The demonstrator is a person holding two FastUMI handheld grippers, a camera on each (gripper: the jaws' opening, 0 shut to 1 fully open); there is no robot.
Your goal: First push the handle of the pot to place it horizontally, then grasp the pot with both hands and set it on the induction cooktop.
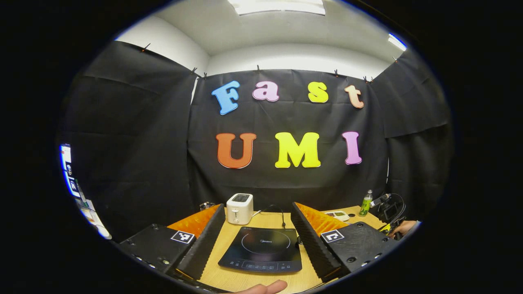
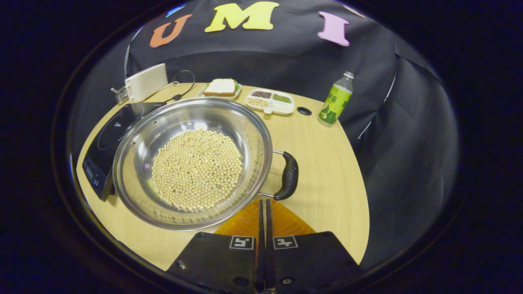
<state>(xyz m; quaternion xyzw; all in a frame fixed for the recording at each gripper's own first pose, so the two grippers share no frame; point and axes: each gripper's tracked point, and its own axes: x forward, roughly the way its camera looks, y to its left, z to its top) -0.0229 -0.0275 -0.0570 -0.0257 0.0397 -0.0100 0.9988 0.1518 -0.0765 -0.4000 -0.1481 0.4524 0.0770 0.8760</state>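
Left gripper view: left gripper (image 1: 258,234) held above the near edge of the wooden table (image 1: 229,277), fingers spread wide apart with nothing between them; induction cooktop (image 1: 262,250) lies straight ahead in the gap between the fingers, its glass bare; white toaster (image 1: 240,208) stands just behind the cooktop; a fingertip (image 1: 265,288) shows at the bottom edge.

Right gripper view: right gripper (image 2: 263,208) has its fingers pressed together, holding nothing; steel pot (image 2: 192,161), with pale beans across its bottom, sits on the table just right of the cooktop (image 2: 107,151), its rim overlapping the cooktop's edge as seen from here, contact uncertain; pot handle (image 2: 288,175) juts from the pot's right side, grip running near-to-far, its near end just ahead and slightly right of the closed fingertips; whether they touch it cannot be told.

Judgement: right gripper is the nearer one to the handle, so the push falls to it; left gripper waits over the cooktop side; push step not yet finished, lift still to come.
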